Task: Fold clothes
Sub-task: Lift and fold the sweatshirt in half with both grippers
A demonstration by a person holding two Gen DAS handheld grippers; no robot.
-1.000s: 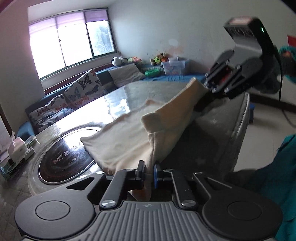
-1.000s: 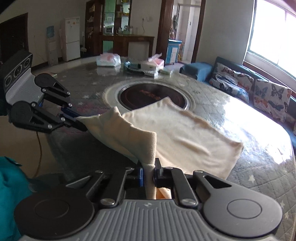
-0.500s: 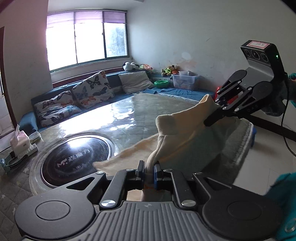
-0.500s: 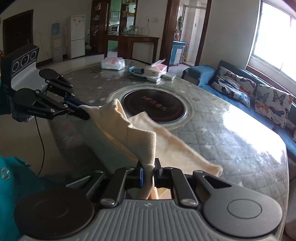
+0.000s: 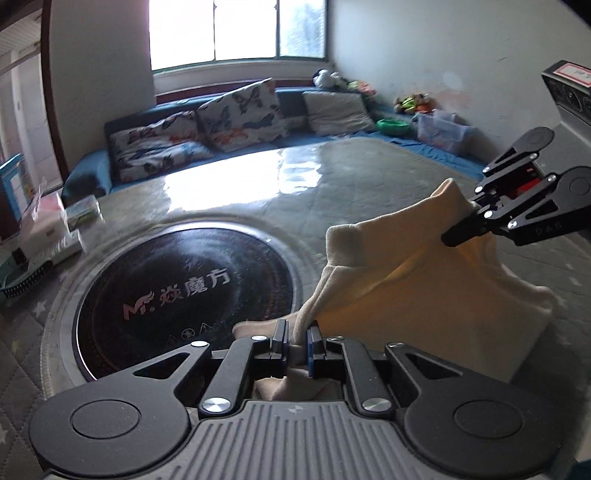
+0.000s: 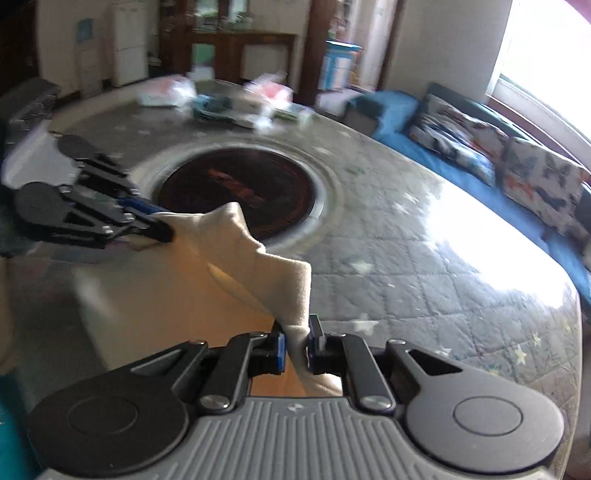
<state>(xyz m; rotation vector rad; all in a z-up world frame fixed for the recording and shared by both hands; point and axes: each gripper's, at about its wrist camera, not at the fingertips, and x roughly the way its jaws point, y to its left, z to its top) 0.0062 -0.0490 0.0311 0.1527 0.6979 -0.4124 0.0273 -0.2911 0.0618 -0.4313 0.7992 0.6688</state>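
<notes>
- Left wrist view gives us the round table (image 5: 369, 177) sharp: a quilted, star-printed grey cover under a glossy sheet that mirrors the window (image 5: 236, 29), with a blue sofa (image 5: 88, 173) and butterfly cushions (image 5: 240, 110) behind. The right wrist view is smeared, so the same table (image 6: 406, 258) reads softer, but it alone shows the wooden cabinet (image 6: 240, 48) and white fridge (image 6: 125, 55).
- We see the dark circular hotplate (image 5: 184, 291) set in a pale ring, its printed logo legible only from the left; from the right (image 6: 240, 192) it blurs.
- We hold the cream cloth (image 5: 424, 295), soft and fleecy, lifted off the table and stretched between both tools; its hanging body glows warm orange in the right view (image 6: 229, 280).
- Our left gripper (image 5: 295, 341) is clenched on one cloth edge, blue pads pinching the fabric; it appears blurred from the right (image 6: 162, 229).
- Our right gripper (image 6: 297, 343) likewise clamps a fold, and from the left (image 5: 458, 230) its black linkage bites the raised corner.
- Small boxes (image 5: 51, 229) sit at the table's edge.
</notes>
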